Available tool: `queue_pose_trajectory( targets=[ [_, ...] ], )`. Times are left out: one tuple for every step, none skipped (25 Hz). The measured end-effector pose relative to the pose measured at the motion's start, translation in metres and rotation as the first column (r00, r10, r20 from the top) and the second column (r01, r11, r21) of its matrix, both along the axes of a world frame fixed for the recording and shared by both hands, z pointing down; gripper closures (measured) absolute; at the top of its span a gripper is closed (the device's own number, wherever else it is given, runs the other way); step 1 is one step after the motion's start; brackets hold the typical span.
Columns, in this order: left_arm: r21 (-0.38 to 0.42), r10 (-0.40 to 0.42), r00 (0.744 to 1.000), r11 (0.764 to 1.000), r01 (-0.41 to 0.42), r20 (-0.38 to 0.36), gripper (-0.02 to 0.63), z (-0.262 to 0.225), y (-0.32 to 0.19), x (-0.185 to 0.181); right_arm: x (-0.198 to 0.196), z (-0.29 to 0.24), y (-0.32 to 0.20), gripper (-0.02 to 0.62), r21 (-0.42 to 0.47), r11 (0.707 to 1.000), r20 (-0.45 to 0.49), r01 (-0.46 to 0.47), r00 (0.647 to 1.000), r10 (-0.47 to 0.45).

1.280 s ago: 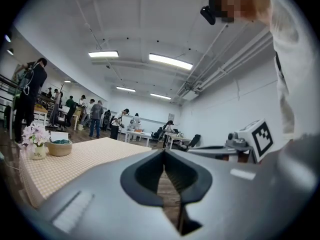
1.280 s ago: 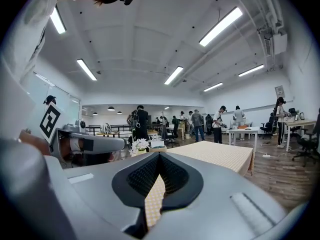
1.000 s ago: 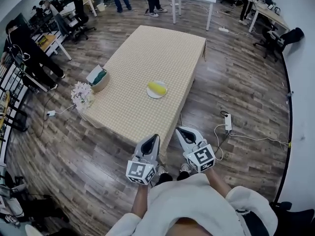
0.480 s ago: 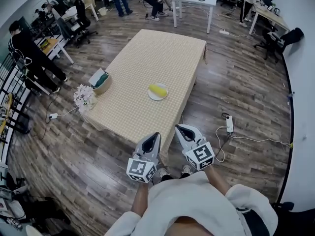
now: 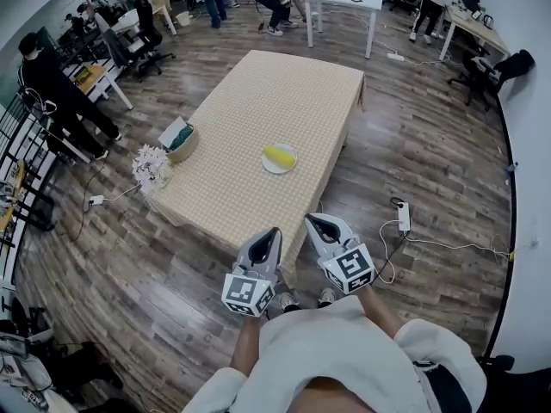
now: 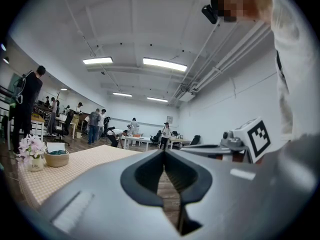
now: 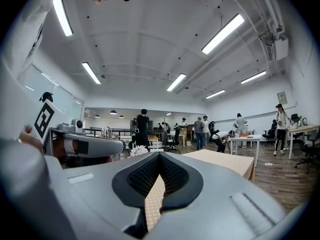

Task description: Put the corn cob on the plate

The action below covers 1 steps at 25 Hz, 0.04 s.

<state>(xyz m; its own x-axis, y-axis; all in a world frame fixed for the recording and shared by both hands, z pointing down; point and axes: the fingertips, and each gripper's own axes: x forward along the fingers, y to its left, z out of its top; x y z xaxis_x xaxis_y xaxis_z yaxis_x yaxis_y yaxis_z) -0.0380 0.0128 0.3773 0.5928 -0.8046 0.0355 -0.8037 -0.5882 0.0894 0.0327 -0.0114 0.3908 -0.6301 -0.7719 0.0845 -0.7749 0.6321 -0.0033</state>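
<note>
Corn (image 5: 277, 155) lies on plate (image 5: 268, 168), well ahead — left hand-held gripper (image 5: 274, 233) and right hand-held gripper (image 5: 312, 221) both pressed together, empty.

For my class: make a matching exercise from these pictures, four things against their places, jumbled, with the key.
1 corn cob
2 basket
3 flowers
4 power strip

A on the floor, right of the table
B on the white plate
C table's near left corner
D table's left edge, farther along

Pairs: 1-B, 2-D, 3-C, 4-A
</note>
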Motion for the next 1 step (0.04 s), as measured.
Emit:
queue_pose_trajectory(
  targets=[
    [0.002,-0.001,1.0,1.0,0.001,0.001,0.598,-0.0003,0.0,-0.0001,-0.0004,-0.0011,-0.0001,0.598,0.003,1.0,0.0,0.001,1.0,-0.001]
  ],
)
